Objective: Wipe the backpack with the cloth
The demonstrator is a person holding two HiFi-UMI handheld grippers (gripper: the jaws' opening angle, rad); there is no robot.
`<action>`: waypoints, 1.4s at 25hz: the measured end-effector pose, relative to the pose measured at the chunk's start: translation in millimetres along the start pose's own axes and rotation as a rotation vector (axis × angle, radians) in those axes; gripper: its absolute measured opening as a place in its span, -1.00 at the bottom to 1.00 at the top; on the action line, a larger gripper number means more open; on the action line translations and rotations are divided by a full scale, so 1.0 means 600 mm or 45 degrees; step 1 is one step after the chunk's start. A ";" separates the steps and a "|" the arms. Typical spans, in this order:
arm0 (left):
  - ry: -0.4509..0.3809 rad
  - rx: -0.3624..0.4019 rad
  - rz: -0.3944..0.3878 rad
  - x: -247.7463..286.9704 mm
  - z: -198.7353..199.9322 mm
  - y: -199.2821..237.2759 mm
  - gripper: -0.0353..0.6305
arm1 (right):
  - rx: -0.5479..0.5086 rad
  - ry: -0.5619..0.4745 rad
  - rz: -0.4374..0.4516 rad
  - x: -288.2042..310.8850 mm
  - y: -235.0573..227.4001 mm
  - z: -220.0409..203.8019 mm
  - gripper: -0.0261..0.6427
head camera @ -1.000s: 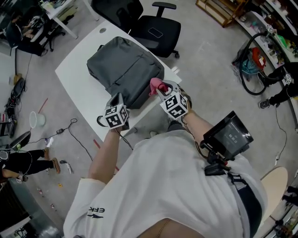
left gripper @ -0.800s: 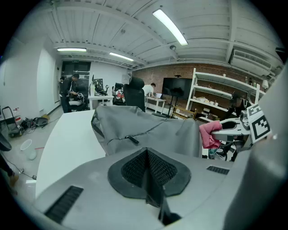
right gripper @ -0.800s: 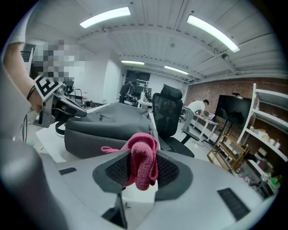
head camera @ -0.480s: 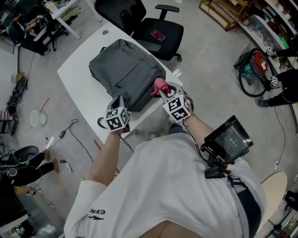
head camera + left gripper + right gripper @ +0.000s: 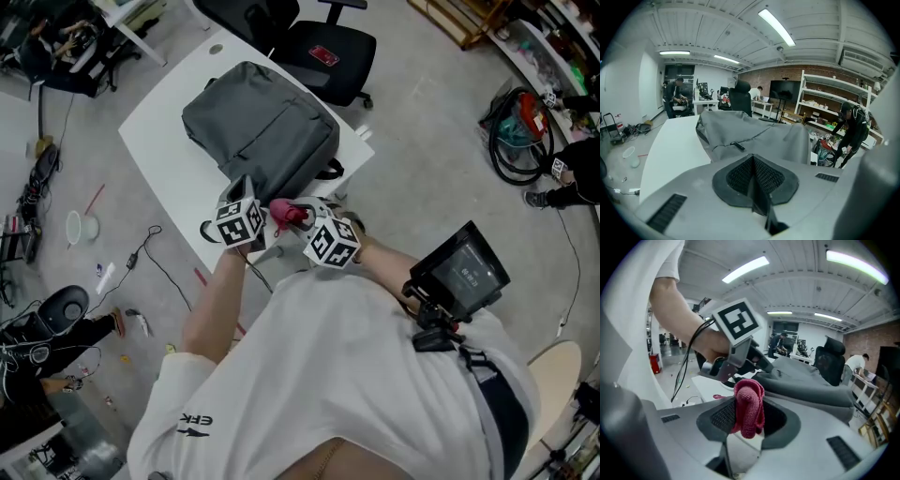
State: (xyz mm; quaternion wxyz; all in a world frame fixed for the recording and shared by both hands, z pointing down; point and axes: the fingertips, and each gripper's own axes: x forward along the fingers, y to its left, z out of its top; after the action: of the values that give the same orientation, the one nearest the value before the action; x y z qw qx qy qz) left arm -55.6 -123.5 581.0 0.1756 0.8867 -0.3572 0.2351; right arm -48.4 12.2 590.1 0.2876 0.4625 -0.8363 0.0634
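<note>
Lying flat on the white worktop (image 5: 164, 131), the grey backpack (image 5: 262, 131) looks smooth. The right hand-held gripper (image 5: 748, 425) pinches a bunched pink cloth (image 5: 749, 404); the left hand-held gripper (image 5: 757, 190) is closed and empty.

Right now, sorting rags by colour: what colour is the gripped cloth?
Pinkish red; the cloth shows best in the right gripper view.

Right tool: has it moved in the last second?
Yes. The right tool, shut on the pink cloth, has swung from the backpack at its near right corner toward the left tool.
</note>
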 end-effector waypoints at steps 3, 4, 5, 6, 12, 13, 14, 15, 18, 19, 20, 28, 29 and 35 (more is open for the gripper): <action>0.007 0.011 -0.004 -0.003 0.004 -0.005 -0.88 | -0.033 0.025 0.006 0.010 0.008 -0.004 -0.53; 0.009 0.014 -0.006 -0.005 0.005 -0.005 -0.88 | -0.028 0.029 -0.003 0.010 0.004 -0.005 -0.54; 0.011 0.016 -0.006 -0.006 0.005 -0.005 -0.88 | -0.027 0.033 -0.013 0.009 -0.001 -0.006 -0.53; 0.012 0.017 -0.006 -0.006 0.005 -0.003 -0.88 | -0.032 0.037 -0.023 0.008 -0.007 -0.008 -0.54; 0.004 0.008 -0.010 0.001 -0.004 0.001 -0.88 | 0.002 0.075 -0.143 -0.011 -0.070 -0.049 -0.53; 0.003 0.008 -0.009 0.002 -0.008 0.000 -0.88 | 0.017 0.081 -0.170 -0.016 -0.083 -0.059 -0.53; 0.002 0.008 -0.009 0.002 -0.011 0.000 -0.88 | 0.031 0.087 -0.198 -0.022 -0.096 -0.069 -0.54; 0.002 0.007 -0.009 0.002 -0.014 0.000 -0.88 | 0.044 0.094 -0.226 -0.029 -0.111 -0.077 -0.53; 0.004 0.005 -0.011 0.001 -0.015 0.001 -0.88 | 0.086 0.113 -0.309 -0.048 -0.158 -0.094 -0.53; 0.005 0.006 -0.013 0.000 -0.014 0.002 -0.88 | 0.103 0.119 -0.336 -0.054 -0.175 -0.099 -0.53; 0.006 0.008 -0.015 -0.001 -0.013 0.002 -0.88 | 0.120 0.126 -0.363 -0.061 -0.191 -0.104 -0.53; 0.019 0.018 -0.035 -0.010 -0.011 -0.002 -0.88 | 0.303 0.197 -0.563 -0.109 -0.287 -0.153 -0.54; 0.020 0.019 -0.038 -0.011 -0.012 -0.003 -0.88 | 0.311 0.196 -0.562 -0.112 -0.289 -0.154 -0.53; 0.013 0.009 -0.063 -0.014 -0.007 -0.006 -0.88 | 0.299 0.178 -0.559 -0.124 -0.293 -0.139 -0.53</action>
State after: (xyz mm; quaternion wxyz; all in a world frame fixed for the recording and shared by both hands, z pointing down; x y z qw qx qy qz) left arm -59.7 -114.3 579.3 0.1799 0.8947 -0.3335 0.2365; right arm 159.7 -1.4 591.0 0.2958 0.6575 -0.6811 0.1278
